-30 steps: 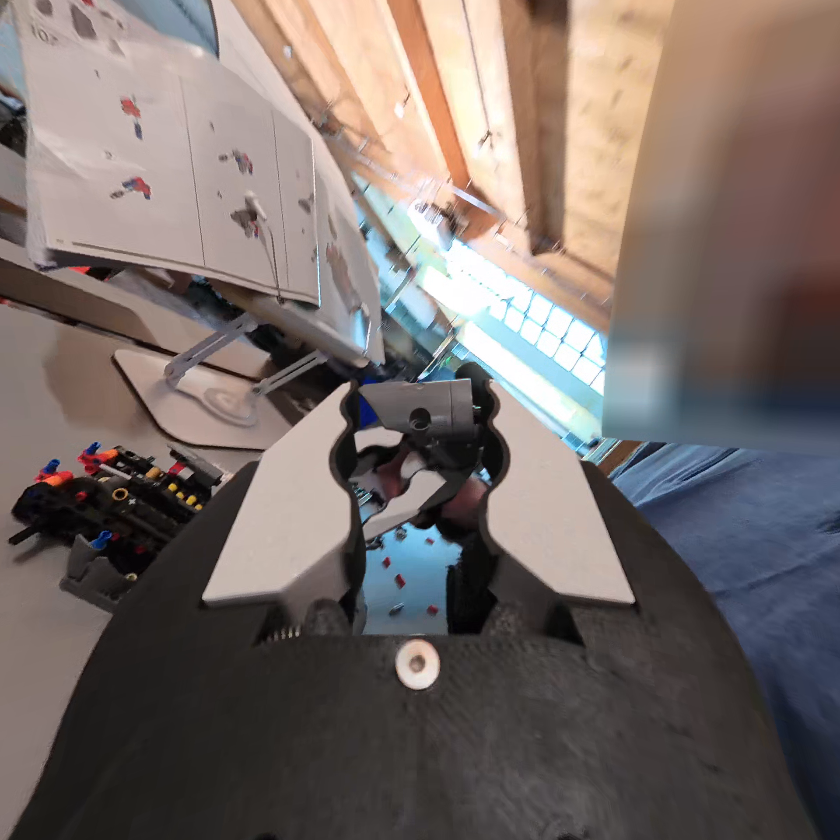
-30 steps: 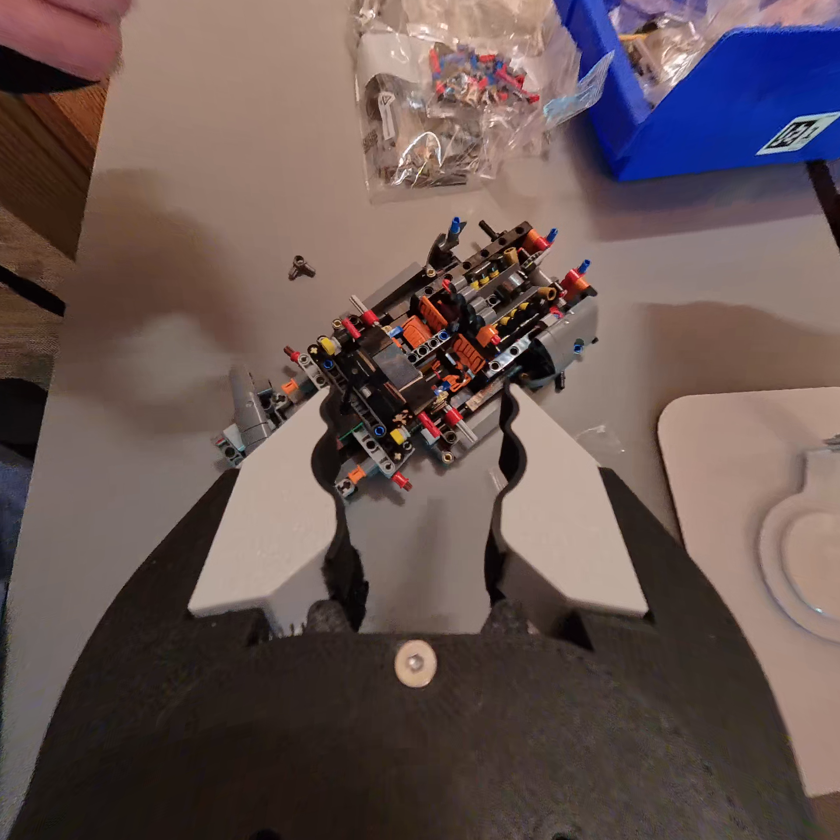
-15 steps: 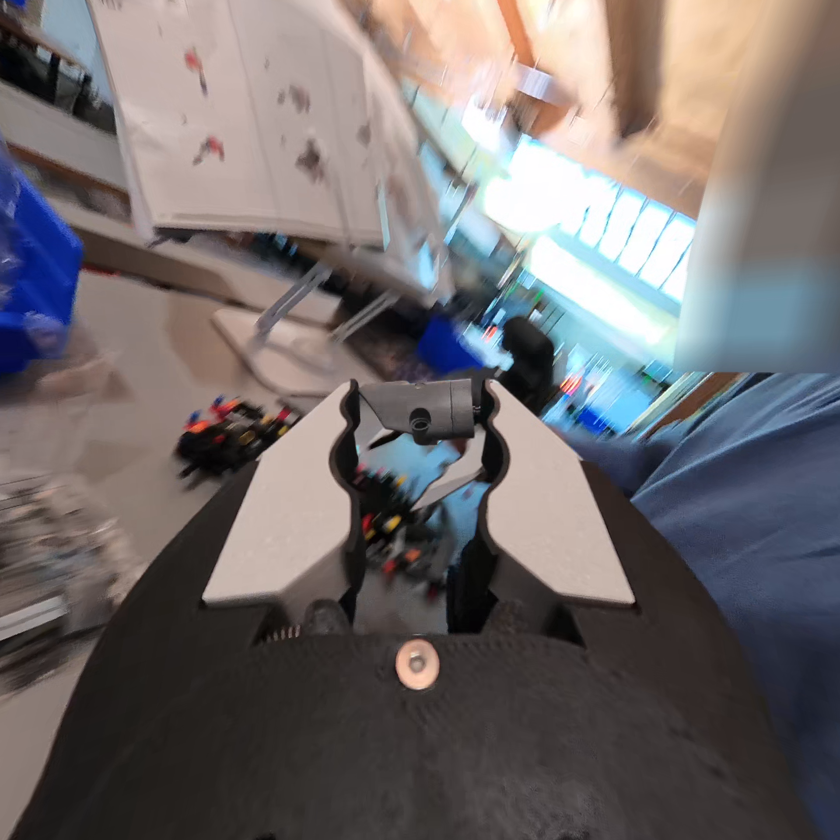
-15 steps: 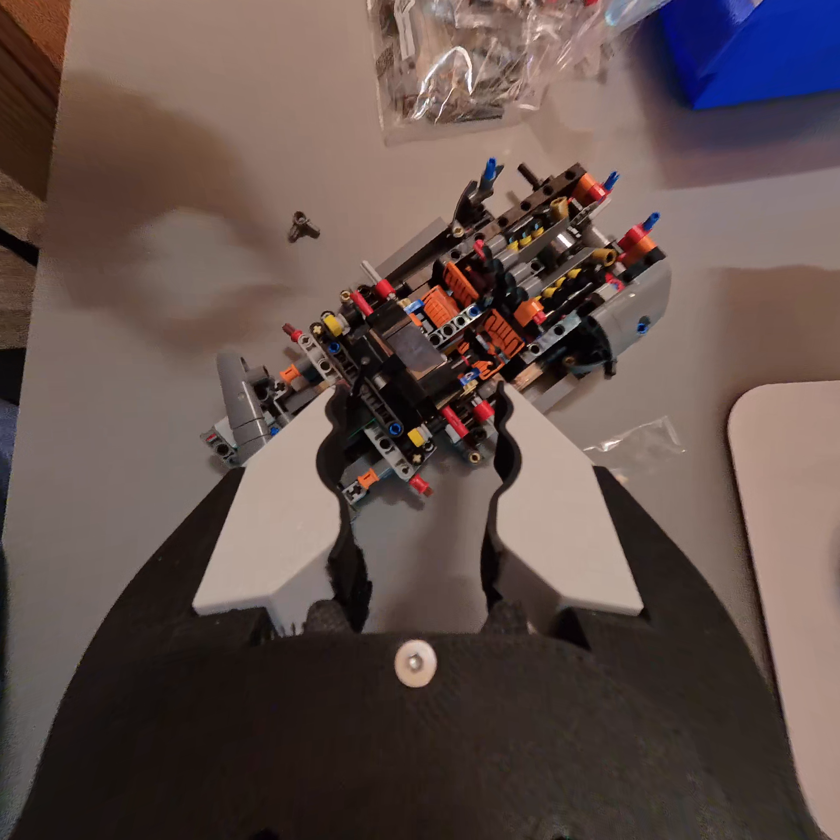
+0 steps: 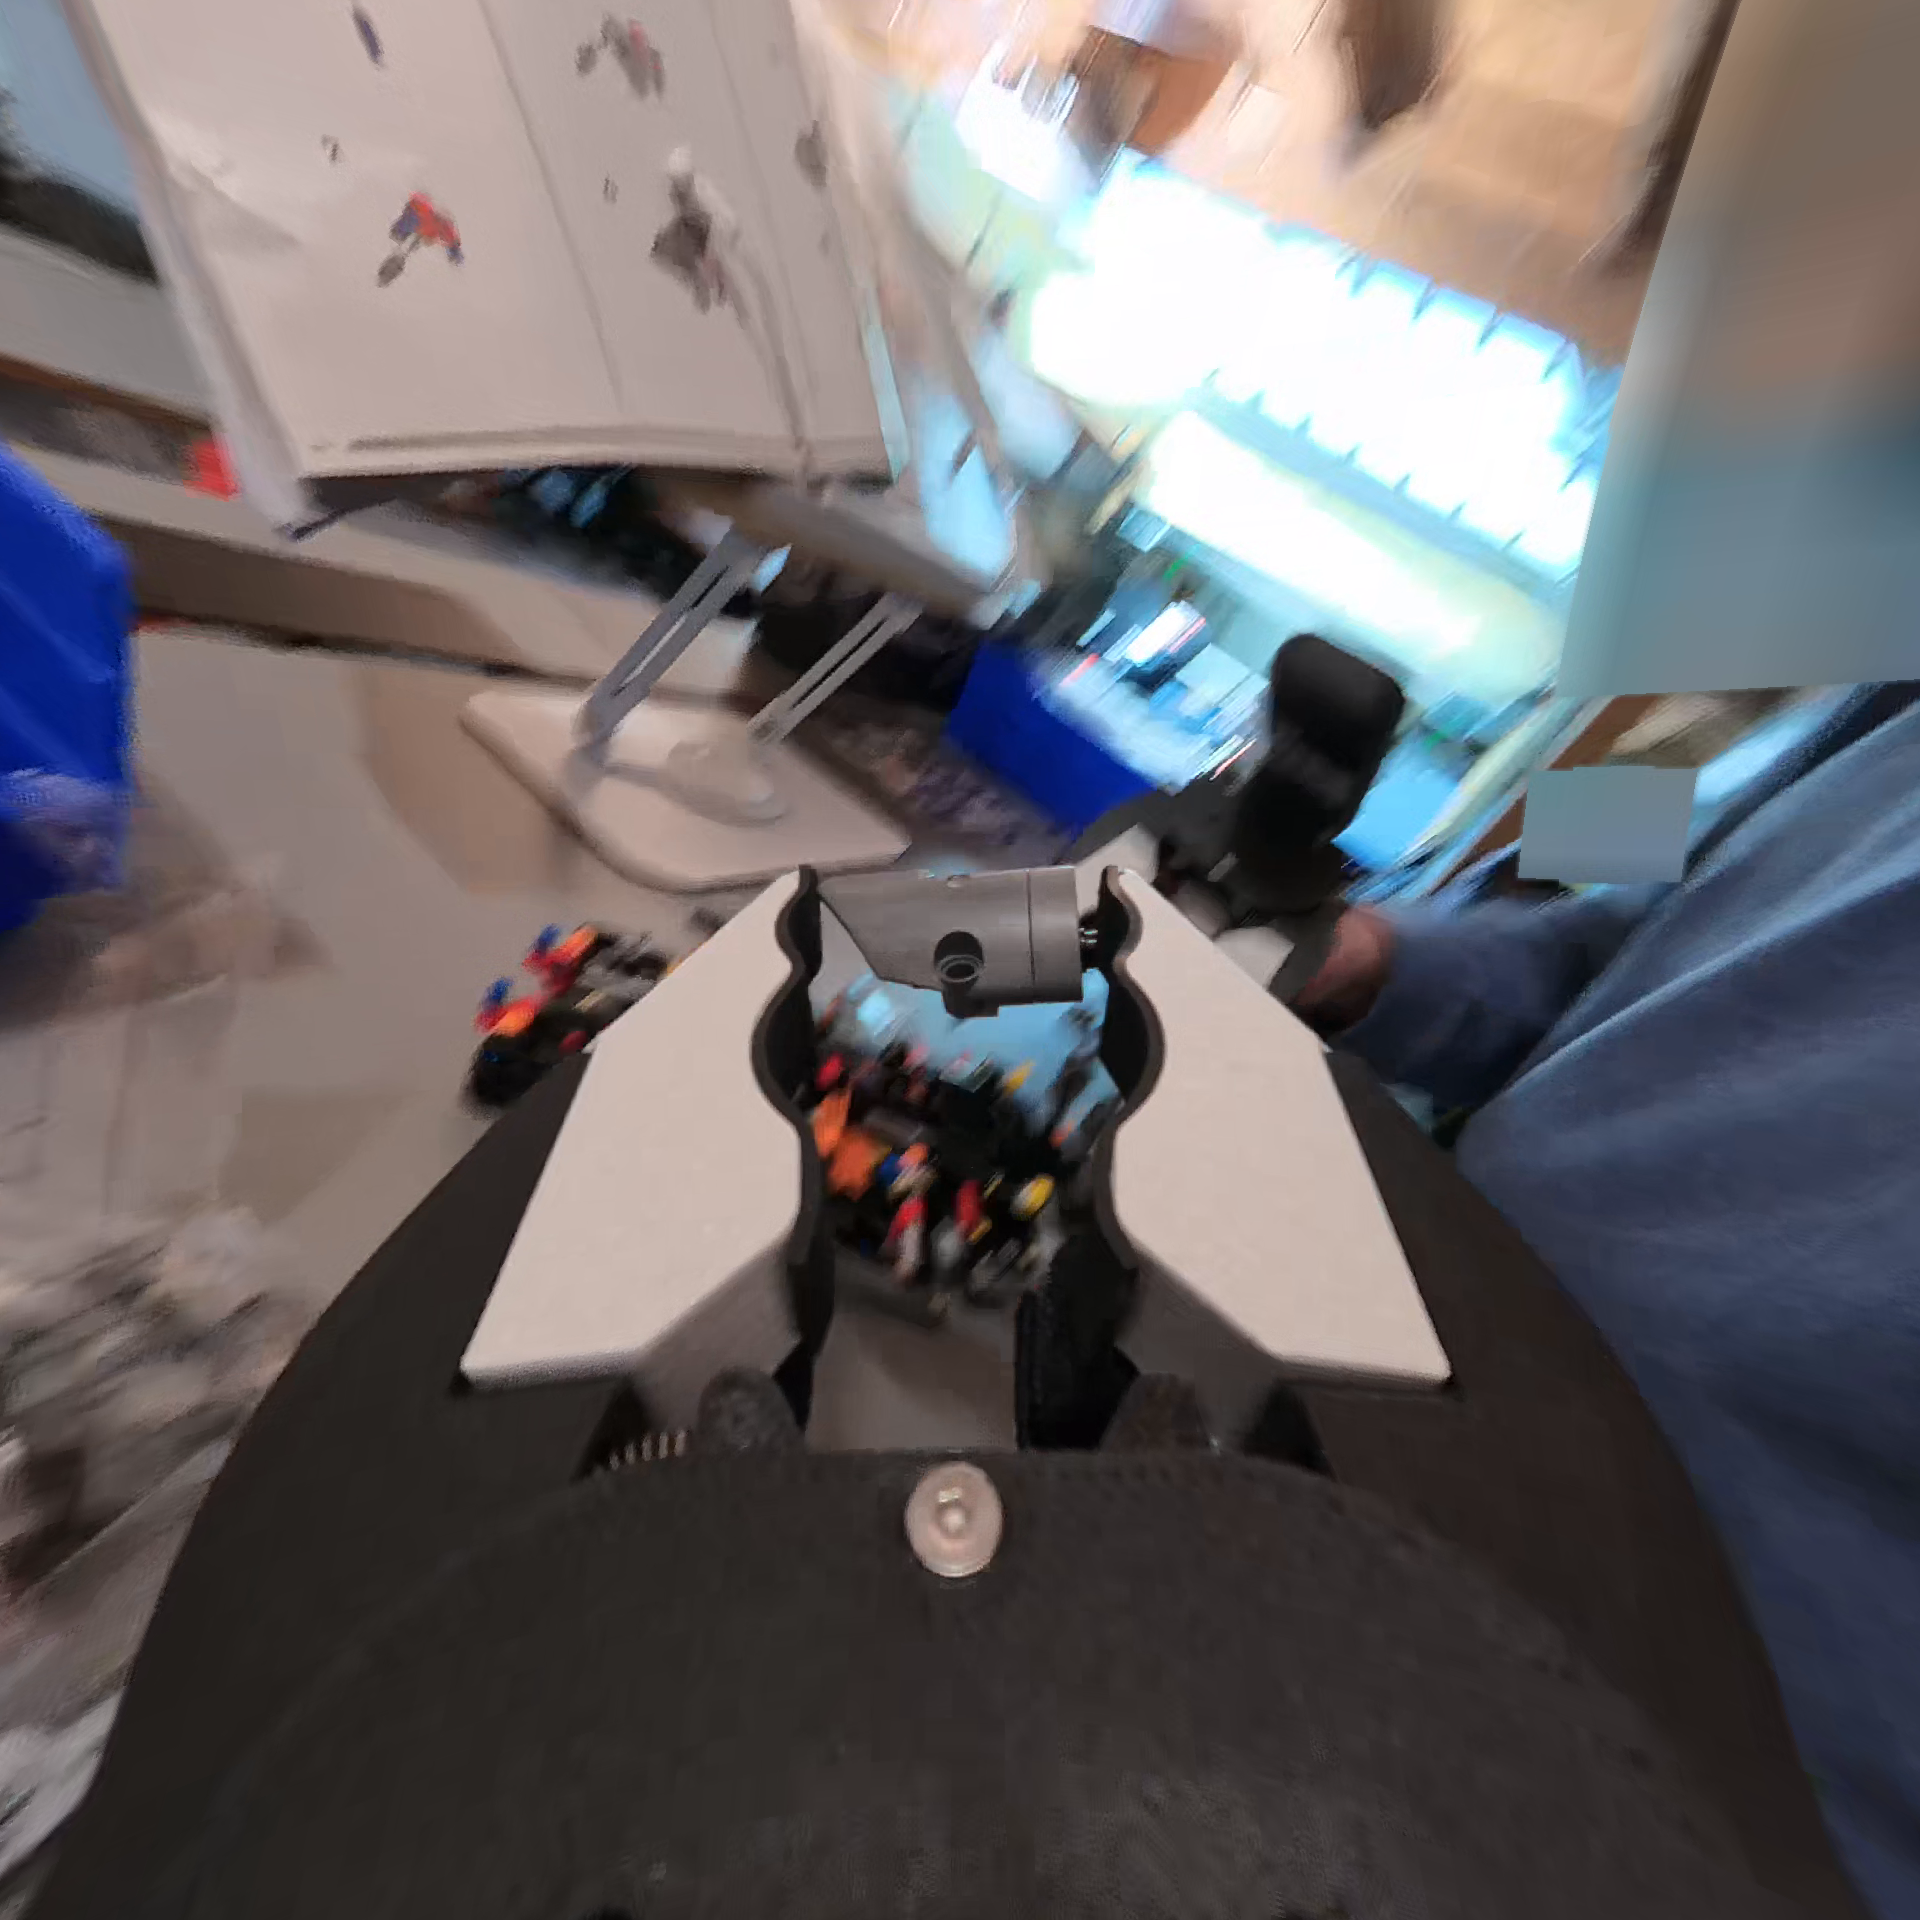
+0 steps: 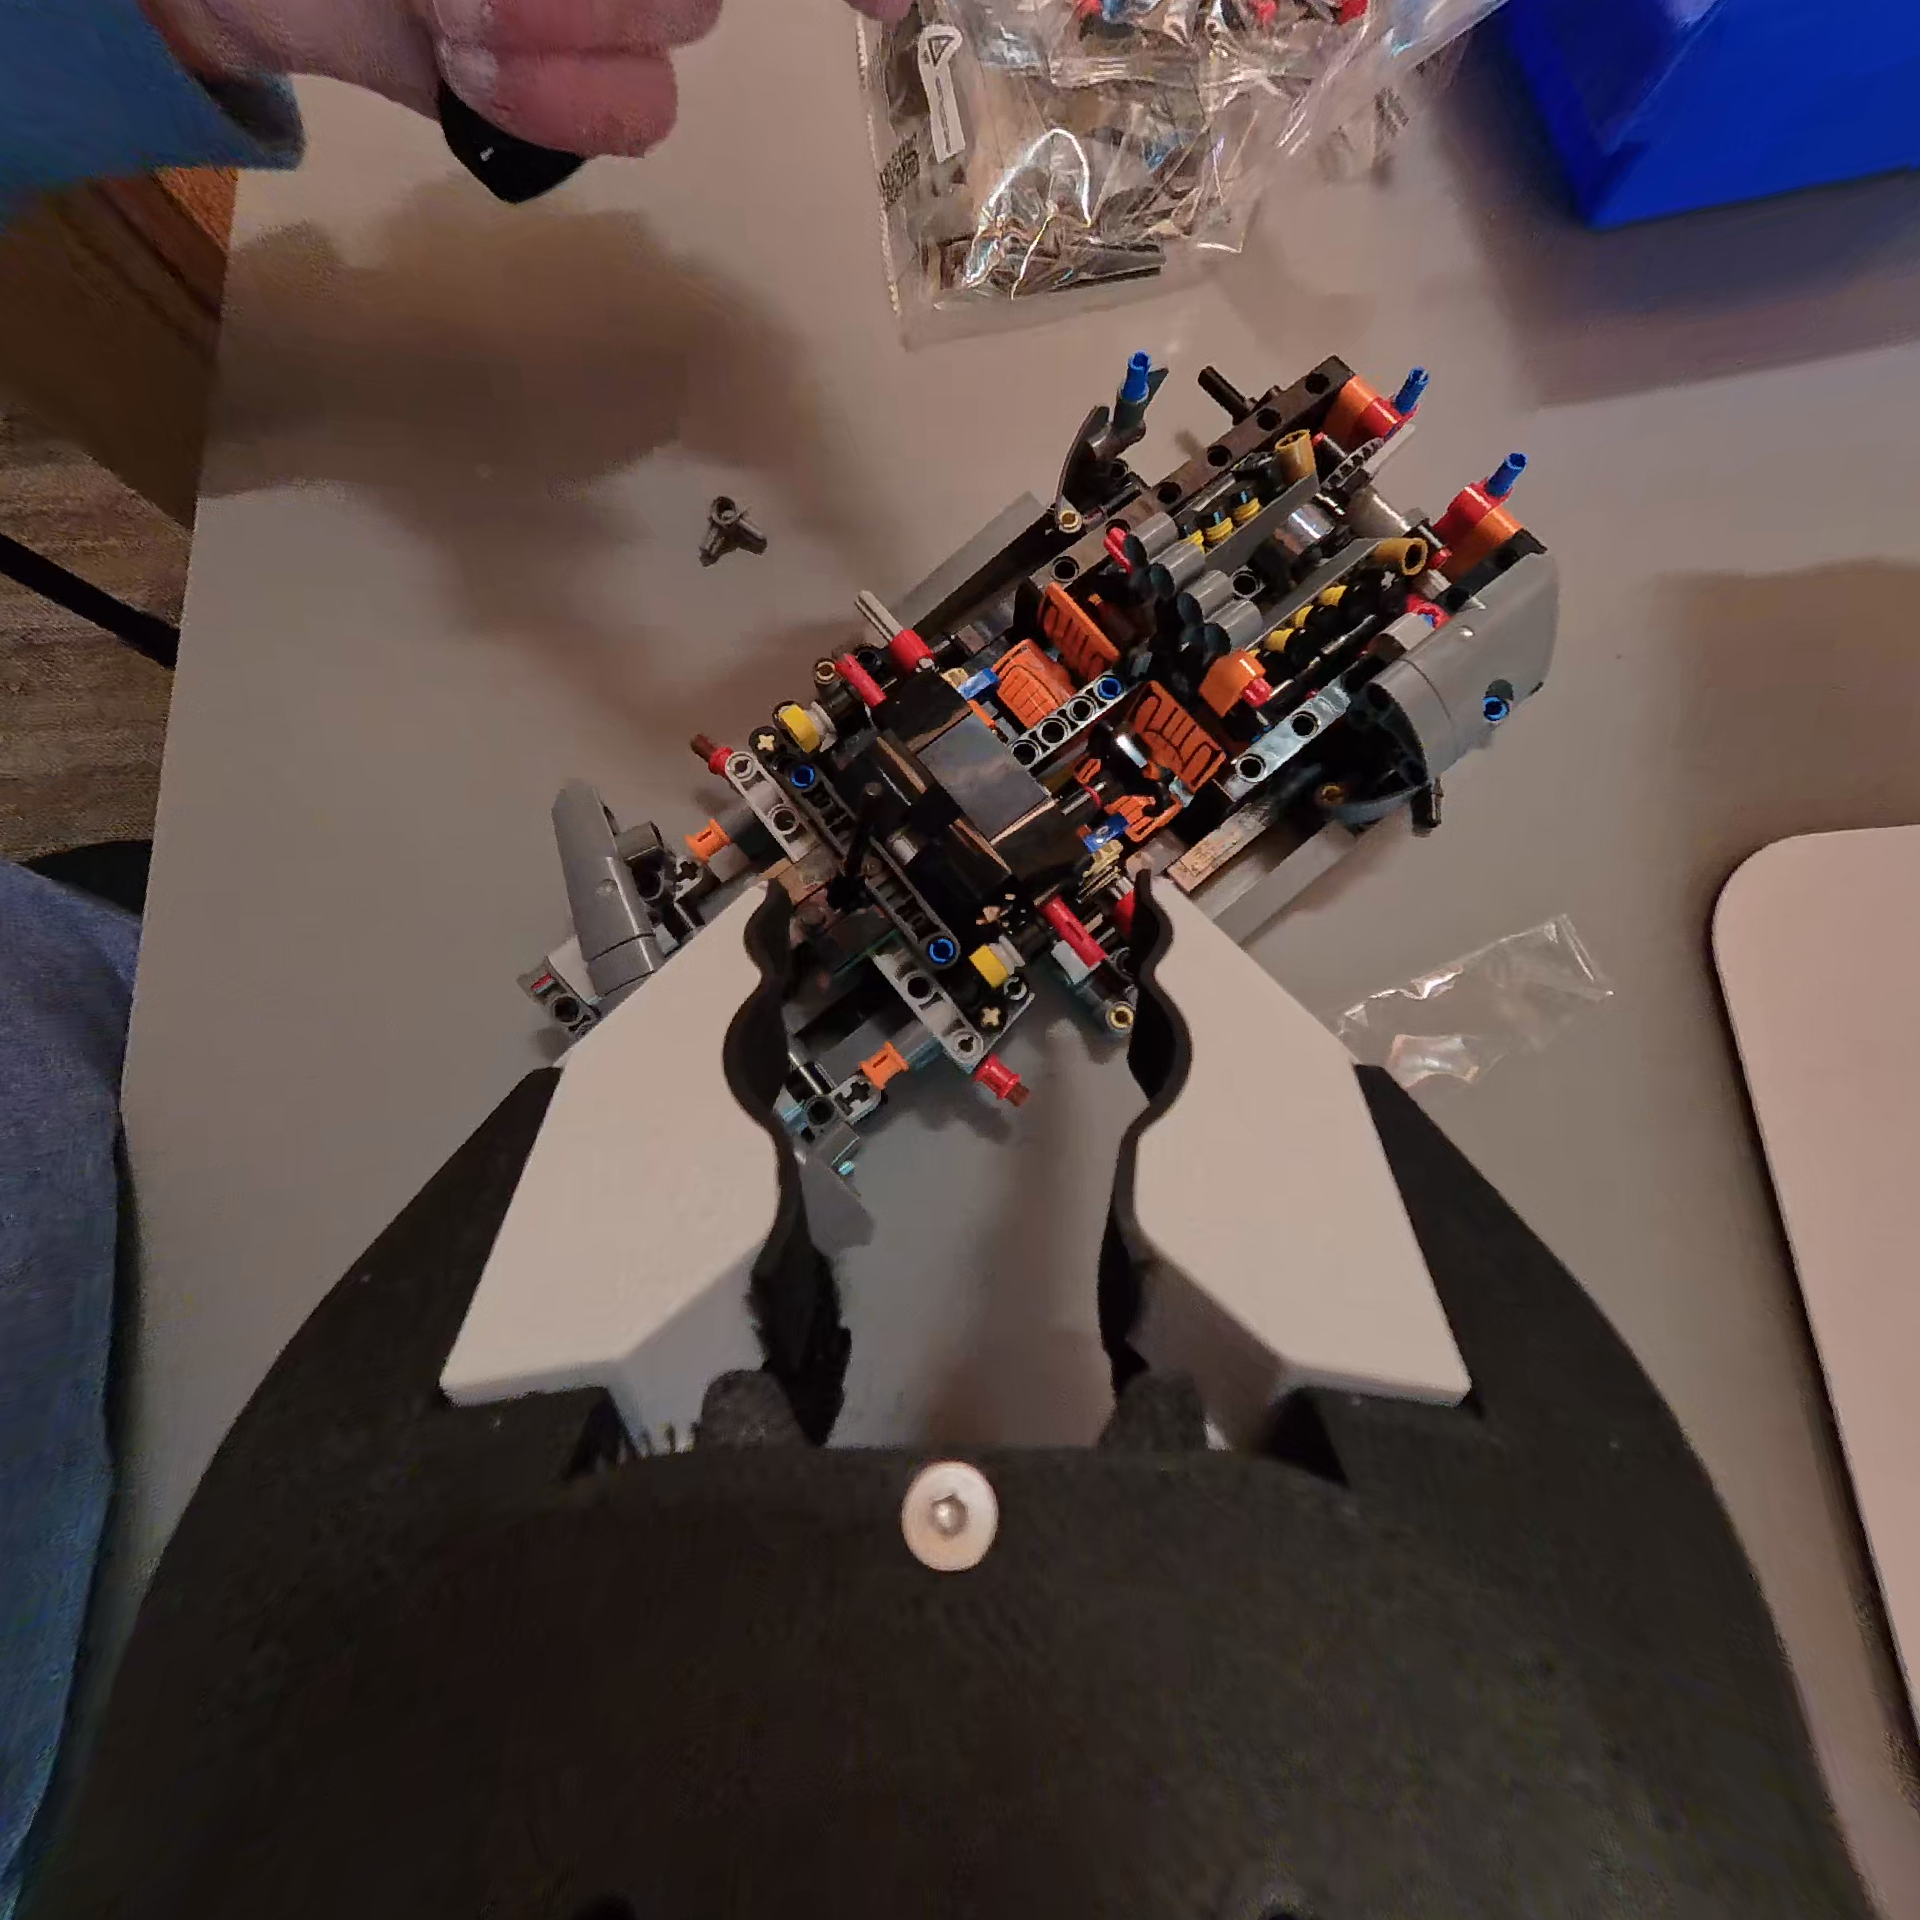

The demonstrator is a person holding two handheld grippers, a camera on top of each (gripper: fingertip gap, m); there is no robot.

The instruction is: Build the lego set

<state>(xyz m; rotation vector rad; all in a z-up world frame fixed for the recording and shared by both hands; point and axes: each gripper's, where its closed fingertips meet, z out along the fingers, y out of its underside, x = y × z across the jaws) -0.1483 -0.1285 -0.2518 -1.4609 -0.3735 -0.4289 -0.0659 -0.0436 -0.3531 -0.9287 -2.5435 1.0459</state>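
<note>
My left gripper (image 5: 956, 899) is shut on a dark grey Lego panel piece (image 5: 951, 935), held by its ends at the fingertips above the table; this view is blurred. The partly built Lego model (image 6: 1143, 707), black and grey with orange, red, blue and yellow parts, lies on the grey table (image 6: 436, 675). It also shows behind the left fingers (image 5: 914, 1164). My right gripper (image 6: 956, 904) is open, with its fingertips on either side of the model's near end. I cannot tell whether they touch it.
A small grey sub-assembly (image 6: 603, 894) and a loose dark connector (image 6: 732, 530) lie left of the model. Parts bags (image 6: 1049, 156) and a blue bin (image 6: 1714, 104) lie beyond. The booklet stand's white base (image 6: 1829, 1039) is at right. A hand (image 6: 520, 62) is at top left. My right fingertips sit around 15 cm from my left ones. The loose dark connector (image 6: 732, 530) lies around 12 cm away from my right fingertips.
The left gripper has swung down toward the table, still holding the grey piece. The right gripper has moved forward over the model's near end. A hand has come into the right view's top left.
</note>
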